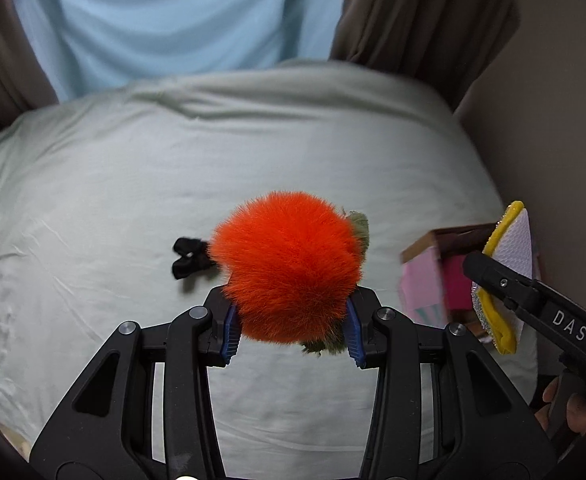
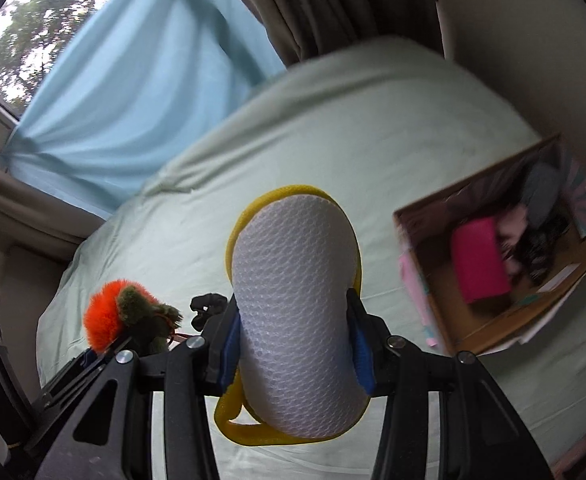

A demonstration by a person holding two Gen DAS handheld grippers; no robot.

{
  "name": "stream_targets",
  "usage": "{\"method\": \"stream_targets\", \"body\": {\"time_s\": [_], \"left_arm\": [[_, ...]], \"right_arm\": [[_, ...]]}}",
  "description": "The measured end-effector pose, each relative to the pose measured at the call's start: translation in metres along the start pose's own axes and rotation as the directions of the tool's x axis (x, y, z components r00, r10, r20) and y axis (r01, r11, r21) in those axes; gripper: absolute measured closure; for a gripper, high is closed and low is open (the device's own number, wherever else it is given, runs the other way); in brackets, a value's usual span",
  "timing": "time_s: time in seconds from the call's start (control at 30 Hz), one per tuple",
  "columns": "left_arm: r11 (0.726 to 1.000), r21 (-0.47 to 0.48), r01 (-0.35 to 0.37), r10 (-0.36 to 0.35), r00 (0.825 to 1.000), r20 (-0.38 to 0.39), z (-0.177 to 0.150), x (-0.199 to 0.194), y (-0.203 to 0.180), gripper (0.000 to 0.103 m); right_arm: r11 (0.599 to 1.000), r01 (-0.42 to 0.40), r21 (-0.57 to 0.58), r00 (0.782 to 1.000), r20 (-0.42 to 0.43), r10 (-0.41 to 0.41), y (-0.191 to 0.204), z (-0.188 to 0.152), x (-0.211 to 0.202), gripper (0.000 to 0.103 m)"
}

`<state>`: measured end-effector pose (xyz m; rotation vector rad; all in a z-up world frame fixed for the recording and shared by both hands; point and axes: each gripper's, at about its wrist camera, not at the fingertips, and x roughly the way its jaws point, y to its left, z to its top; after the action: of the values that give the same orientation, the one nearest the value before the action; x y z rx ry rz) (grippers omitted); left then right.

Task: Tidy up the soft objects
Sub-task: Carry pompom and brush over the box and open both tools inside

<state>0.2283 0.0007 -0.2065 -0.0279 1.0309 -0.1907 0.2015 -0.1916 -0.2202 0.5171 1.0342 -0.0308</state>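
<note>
both grippers clamp loads: left gripper (image 1: 291, 330) an orange plush toy (image 1: 289, 266), right gripper (image 2: 297, 350) a mesh sponge (image 2: 297, 312); carry each over the cardboard box (image 2: 425, 300) at 3 o'clock before releasing.

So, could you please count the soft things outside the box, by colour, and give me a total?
Orange: 1, the fluffy toy held in the left gripper.
White and yellow: 1, the sponge held in the right gripper.
Black: 1, the small cloth item lying on the bed.
Total: 3.
</note>
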Motion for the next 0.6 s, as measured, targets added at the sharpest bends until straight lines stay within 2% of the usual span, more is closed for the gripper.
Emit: {"method": "stream_targets", "body": {"time_s": [0.17,0.27,0.43,0.6], "left_arm": [[0.999,0.025,0.036,-0.037,0.998,0.048,-0.002,-0.032,-0.056,0.065],[0.997,0.046,0.06,-0.063,0.996,0.06,-0.001,-0.037,-0.094,0.065],[0.992,0.084,0.098,-0.104,0.993,0.063,-0.003,-0.031,-0.158,0.065],[0.986,0.104,0.131,-0.136,0.99,0.036,-0.004,-0.003,-0.223,0.065]], "right_arm": [[0.999,0.0,-0.036,0.999,0.052,0.002,-0.02,0.011,-0.039,0.06],[0.999,0.013,-0.045,0.997,0.072,-0.01,-0.041,0.015,-0.061,0.06],[0.998,0.047,-0.046,0.996,0.079,-0.043,-0.092,0.028,-0.086,0.06],[0.994,0.094,-0.058,0.994,0.062,-0.09,-0.153,0.053,-0.088,0.06]]}}
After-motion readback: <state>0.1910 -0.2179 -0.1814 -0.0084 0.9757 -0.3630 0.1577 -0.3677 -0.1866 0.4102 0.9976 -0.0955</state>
